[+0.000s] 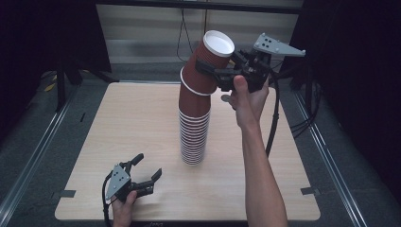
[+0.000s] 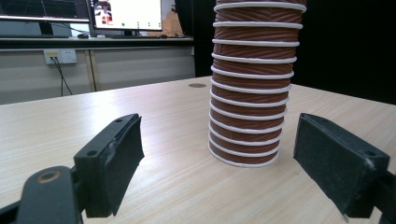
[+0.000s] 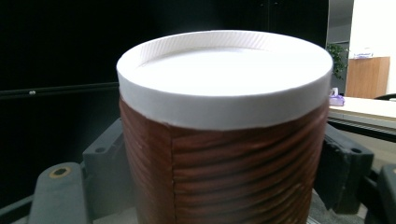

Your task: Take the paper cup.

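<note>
A tall stack of brown ribbed paper cups with white rims stands upside down at the middle of the wooden table. Its top cup is tilted to the right, still over the cup below. My right gripper is shut on that cup from the right, and in the right gripper view the cup sits between both pads. My left gripper rests low near the table's front left, open with nothing between its jaws, pointing toward the stack's base.
A black cable hangs from the right gripper down over the table's right side. Dark curtains and floor rails flank the table. Monitors and a wall socket lie far behind the stack.
</note>
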The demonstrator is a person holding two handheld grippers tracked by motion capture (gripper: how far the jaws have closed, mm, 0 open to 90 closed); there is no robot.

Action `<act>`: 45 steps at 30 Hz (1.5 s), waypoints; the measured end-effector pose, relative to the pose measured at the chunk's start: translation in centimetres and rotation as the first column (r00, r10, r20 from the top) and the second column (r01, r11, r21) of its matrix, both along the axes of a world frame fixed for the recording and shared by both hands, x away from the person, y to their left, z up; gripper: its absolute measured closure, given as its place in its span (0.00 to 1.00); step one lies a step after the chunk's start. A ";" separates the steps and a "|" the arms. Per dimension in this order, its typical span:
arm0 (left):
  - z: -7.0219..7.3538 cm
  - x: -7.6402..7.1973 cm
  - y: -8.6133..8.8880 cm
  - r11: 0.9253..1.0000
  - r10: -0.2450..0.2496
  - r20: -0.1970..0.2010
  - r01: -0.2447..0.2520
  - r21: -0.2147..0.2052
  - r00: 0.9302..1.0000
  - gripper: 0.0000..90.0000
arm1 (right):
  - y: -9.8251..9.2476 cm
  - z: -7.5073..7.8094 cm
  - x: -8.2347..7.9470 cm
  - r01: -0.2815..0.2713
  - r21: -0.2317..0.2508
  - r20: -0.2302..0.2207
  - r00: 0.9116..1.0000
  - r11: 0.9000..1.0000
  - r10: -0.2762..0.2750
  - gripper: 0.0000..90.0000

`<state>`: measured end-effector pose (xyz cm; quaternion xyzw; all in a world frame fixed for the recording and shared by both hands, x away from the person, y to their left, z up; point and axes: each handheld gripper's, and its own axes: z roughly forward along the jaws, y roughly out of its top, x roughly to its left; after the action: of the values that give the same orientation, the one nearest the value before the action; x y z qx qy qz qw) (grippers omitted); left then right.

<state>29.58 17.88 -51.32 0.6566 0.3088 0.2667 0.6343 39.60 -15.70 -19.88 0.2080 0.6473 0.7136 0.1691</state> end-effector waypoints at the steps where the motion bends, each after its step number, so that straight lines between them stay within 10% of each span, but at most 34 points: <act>1: 0.0 0.0 0.0 1.000 0.001 0.000 -0.001 0.004 1.000 0.17 | -0.2 0.1 -0.1 0.002 0.007 0.002 1.000 1.000 -0.002 0.22; 30: 0.1 0.2 -0.2 1.000 -0.020 -0.010 0.020 0.022 1.000 0.17 | -6.2 -0.8 -3.1 0.106 0.010 0.012 0.994 0.994 -0.106 0.22; 45: 2.0 0.7 -1.3 0.995 -0.094 -0.065 0.097 0.034 0.993 0.17 | -8.8 -7.0 -4.5 0.141 -0.066 -0.092 0.985 0.988 -0.147 0.22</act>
<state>30.29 16.57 -49.32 0.6906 0.2920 0.2206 0.6238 35.05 -24.46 -26.86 0.2833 0.6586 0.6693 0.1949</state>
